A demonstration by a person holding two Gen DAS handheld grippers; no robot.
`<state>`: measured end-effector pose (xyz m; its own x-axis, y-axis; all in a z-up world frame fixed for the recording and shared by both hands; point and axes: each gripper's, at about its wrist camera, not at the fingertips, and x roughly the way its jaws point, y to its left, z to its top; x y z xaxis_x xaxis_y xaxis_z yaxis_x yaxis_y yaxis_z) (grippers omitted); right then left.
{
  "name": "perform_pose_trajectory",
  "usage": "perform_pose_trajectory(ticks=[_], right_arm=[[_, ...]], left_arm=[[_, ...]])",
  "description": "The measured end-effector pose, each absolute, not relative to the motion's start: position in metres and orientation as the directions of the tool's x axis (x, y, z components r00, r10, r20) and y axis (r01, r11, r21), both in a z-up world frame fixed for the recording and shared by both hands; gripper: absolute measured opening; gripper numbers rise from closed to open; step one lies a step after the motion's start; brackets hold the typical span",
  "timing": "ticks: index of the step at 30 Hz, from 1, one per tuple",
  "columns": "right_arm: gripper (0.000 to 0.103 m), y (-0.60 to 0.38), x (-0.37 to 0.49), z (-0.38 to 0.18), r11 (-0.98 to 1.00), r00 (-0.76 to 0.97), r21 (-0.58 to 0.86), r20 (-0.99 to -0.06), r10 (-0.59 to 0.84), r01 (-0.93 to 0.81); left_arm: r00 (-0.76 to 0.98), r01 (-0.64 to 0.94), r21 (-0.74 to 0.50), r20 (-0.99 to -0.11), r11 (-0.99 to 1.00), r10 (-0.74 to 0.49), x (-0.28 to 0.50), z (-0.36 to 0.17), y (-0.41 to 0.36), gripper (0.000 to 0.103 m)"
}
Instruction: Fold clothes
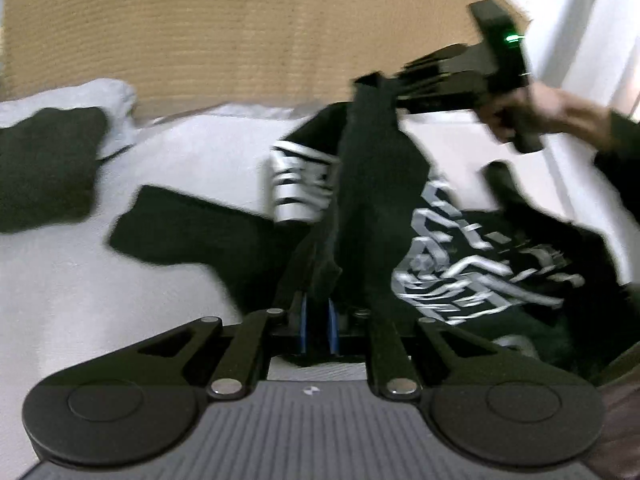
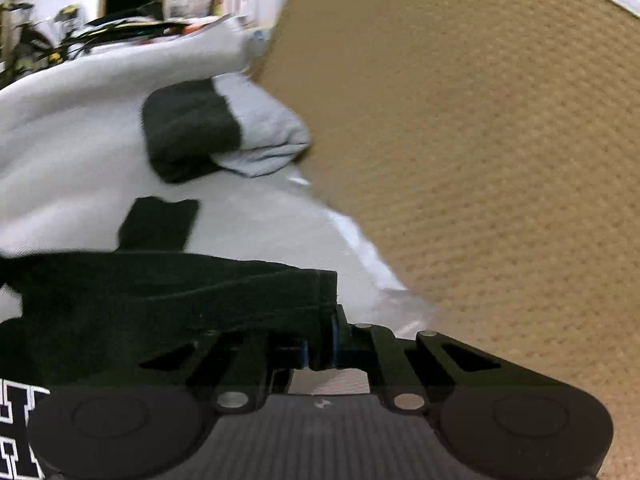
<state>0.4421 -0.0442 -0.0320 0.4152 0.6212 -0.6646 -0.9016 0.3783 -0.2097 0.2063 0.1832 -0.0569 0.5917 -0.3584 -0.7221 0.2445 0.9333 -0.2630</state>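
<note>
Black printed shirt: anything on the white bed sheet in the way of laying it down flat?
Partly. Both hand-held grippers grip the black printed shirt. A dark folded garment lies on the white bed sheet farther left; the nearer sheet looks bare.

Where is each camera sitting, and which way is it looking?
Left wrist view: it sits on the left tongs, looking along them across the white bed at the black printed shirt they pinch; the right tongs and the person's hand show too.
Right wrist view: it sits on the right tongs, looking over the same shirt's edge toward the tan headboard.
Both views share the shirt, bed, headboard and a grey-and-black folded garment.
</note>
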Motion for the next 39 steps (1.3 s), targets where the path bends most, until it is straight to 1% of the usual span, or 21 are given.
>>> perform_pose_trajectory(ticks=[2,5,7,10,11,13,14,15,16,17,18,19,22,24,25,26,27,29,32,34,39], right_arm=[[0.011,-0.050,0.446,-0.033,0.412,0.433,-0.197,-0.651,0.624,-0.890],[0.011,-0.066,0.447,-0.036,0.457,0.460,-0.179,-0.625,0.631,-0.871],[0.011,-0.082,0.448,-0.037,0.486,0.475,-0.165,-0.613,0.632,-0.858],[0.012,-0.105,0.449,-0.034,0.513,0.493,-0.161,-0.612,0.619,-0.843],[0.013,-0.111,0.450,-0.036,0.524,0.498,-0.159,-0.617,0.610,-0.837],[0.020,-0.124,0.455,-0.043,0.553,0.493,-0.125,-0.641,0.589,-0.824],[0.020,-0.130,0.456,-0.047,0.569,0.496,-0.115,-0.647,0.579,-0.814],[0.024,-0.134,0.455,-0.050,0.584,0.505,-0.110,-0.646,0.573,-0.804],[0.031,-0.136,0.452,-0.051,0.600,0.514,-0.104,-0.643,0.568,-0.794],[0.035,-0.139,0.450,-0.052,0.615,0.522,-0.097,-0.640,0.564,-0.783],[0.044,-0.141,0.447,-0.053,0.629,0.531,-0.091,-0.638,0.558,-0.772],[0.047,-0.143,0.444,-0.052,0.638,0.537,-0.092,-0.639,0.551,-0.764],[0.047,-0.146,0.434,-0.046,0.647,0.528,-0.076,-0.654,0.543,-0.759],[0.047,-0.147,0.425,-0.040,0.661,0.523,-0.066,-0.672,0.524,-0.748],[0.047,-0.149,0.419,-0.035,0.679,0.538,-0.071,-0.674,0.507,-0.730],[0.047,-0.150,0.413,-0.031,0.697,0.552,-0.077,-0.674,0.490,-0.713],[0.047,-0.152,0.404,-0.025,0.710,0.574,-0.085,-0.660,0.485,-0.698],[0.049,-0.156,0.387,-0.013,0.734,0.614,-0.103,-0.632,0.473,-0.672],[0.050,-0.129,0.347,-0.018,0.683,0.599,-0.150,-0.637,0.486,-0.714],[0.050,-0.111,0.320,-0.021,0.647,0.588,-0.182,-0.641,0.493,-0.740],[0.052,-0.066,0.253,-0.028,0.548,0.561,-0.257,-0.652,0.509,-0.796]], left_arm=[[0.563,0.306,-0.311,-0.703,0.900,-0.435,0.208,-0.055,0.159,0.012],[0.537,0.407,-0.259,-0.708,0.876,-0.458,0.219,-0.053,0.119,0.012],[0.522,0.451,-0.256,-0.702,0.855,-0.485,0.223,-0.057,0.100,0.008],[0.505,0.495,-0.258,-0.692,0.830,-0.516,0.225,-0.063,0.079,0.008],[0.500,0.506,-0.260,-0.689,0.823,-0.525,0.225,-0.065,0.074,0.008],[0.508,0.501,-0.246,-0.693,0.830,-0.512,0.225,-0.066,0.072,0.009],[0.515,0.495,-0.246,-0.689,0.833,-0.510,0.224,-0.065,0.074,0.009],[0.523,0.489,-0.246,-0.685,0.837,-0.507,0.223,-0.063,0.077,0.012],[0.537,0.468,-0.247,-0.683,0.848,-0.495,0.222,-0.061,0.085,0.013],[0.553,0.443,-0.248,-0.680,0.862,-0.480,0.221,-0.059,0.095,0.013],[0.568,0.413,-0.242,-0.685,0.878,-0.456,0.221,-0.058,0.106,0.013],[0.582,0.381,-0.234,-0.691,0.894,-0.429,0.221,-0.057,0.118,0.014],[0.610,0.282,-0.210,-0.714,0.936,-0.344,0.224,-0.056,0.153,0.015],[0.624,0.225,-0.226,-0.714,0.948,-0.319,0.224,-0.058,0.172,0.015],[0.630,0.197,-0.236,-0.713,0.952,-0.307,0.224,-0.059,0.181,0.020],[0.635,0.166,-0.261,-0.710,0.951,-0.305,0.223,-0.062,0.191,0.021],[0.639,0.134,-0.289,-0.706,0.948,-0.305,0.222,-0.064,0.200,0.023],[0.646,0.081,-0.306,-0.709,0.949,-0.284,0.219,-0.069,0.213,0.023],[0.653,0.038,-0.295,-0.716,0.955,-0.247,0.217,-0.074,0.226,0.023],[0.657,0.011,-0.287,-0.721,0.958,-0.223,0.215,-0.076,0.234,0.026],[0.641,-0.020,-0.311,-0.733,0.950,-0.227,0.212,-0.088,0.250,0.026]])
